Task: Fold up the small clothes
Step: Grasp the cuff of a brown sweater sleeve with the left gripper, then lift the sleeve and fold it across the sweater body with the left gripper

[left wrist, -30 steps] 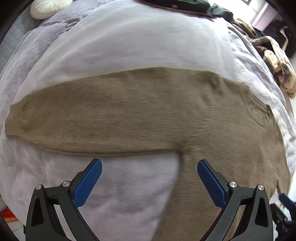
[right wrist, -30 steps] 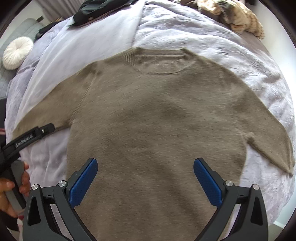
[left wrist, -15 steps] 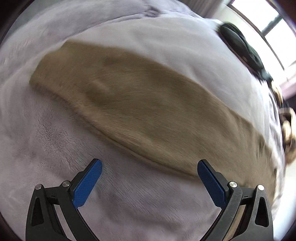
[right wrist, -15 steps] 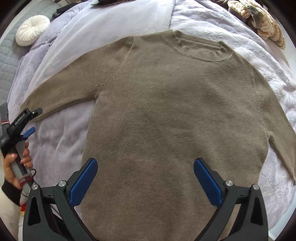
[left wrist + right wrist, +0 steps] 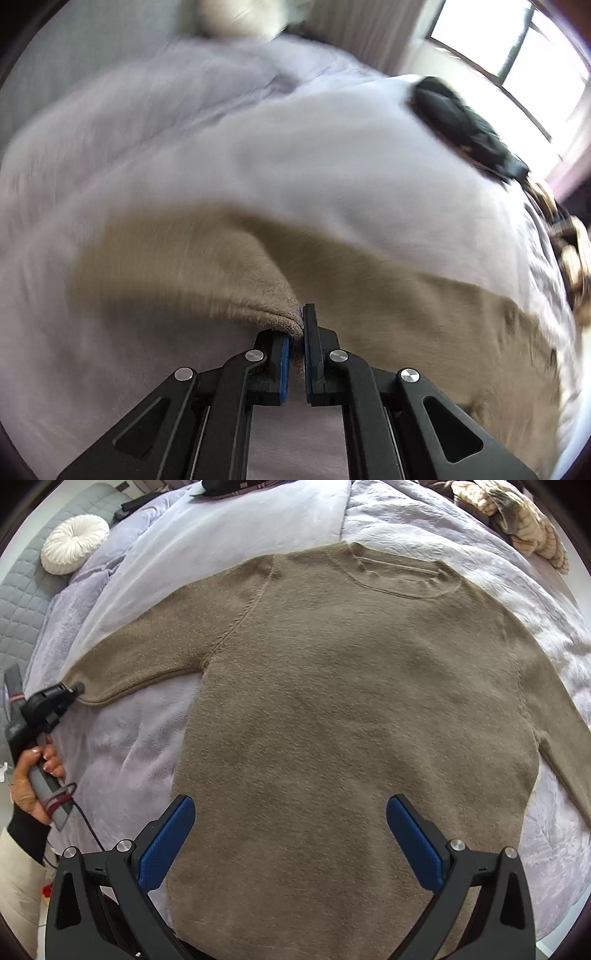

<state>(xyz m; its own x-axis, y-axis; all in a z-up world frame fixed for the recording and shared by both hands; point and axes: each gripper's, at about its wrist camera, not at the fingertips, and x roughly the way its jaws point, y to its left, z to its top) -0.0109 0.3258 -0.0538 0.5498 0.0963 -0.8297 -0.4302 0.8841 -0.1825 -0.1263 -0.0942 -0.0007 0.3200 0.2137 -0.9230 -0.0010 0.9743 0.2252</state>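
**One sweater flat on the bed, its sleeve end pinched**

One brown sweater (image 5: pixel 332 709) lies spread flat on the bed (image 5: pixel 229 520), front side up, with the round collar at the far side and the hem near the right gripper (image 5: pixel 291 843). Both sleeves stretch out to the sides. The left sleeve (image 5: pixel 147 653) runs toward the left edge of the bed, and its cuff (image 5: pixel 284 321) is between the fingers (image 5: pixel 312 339) of the left gripper (image 5: pixel 295 343). These fingers are closed almost fully, with only the cuff's thin fabric between the blue pads. In the left wrist view the cuff is lifted a little and the cloth folds into a ridge behind it; this view is blurred.

The right gripper hovers over the lower part of the sweater, its fingers spread wide and holding nothing.

The bed has a lilac fuzzy cover. A round white cushion (image 5: pixel 74 542) sits at the far left corner, near a grey quilted surface (image 5: pixel 22 602). Dark clothes (image 5: pixel 236 487) lie at the far edge, and a tan patterned garment (image 5: pixel 524 520) at the far right.
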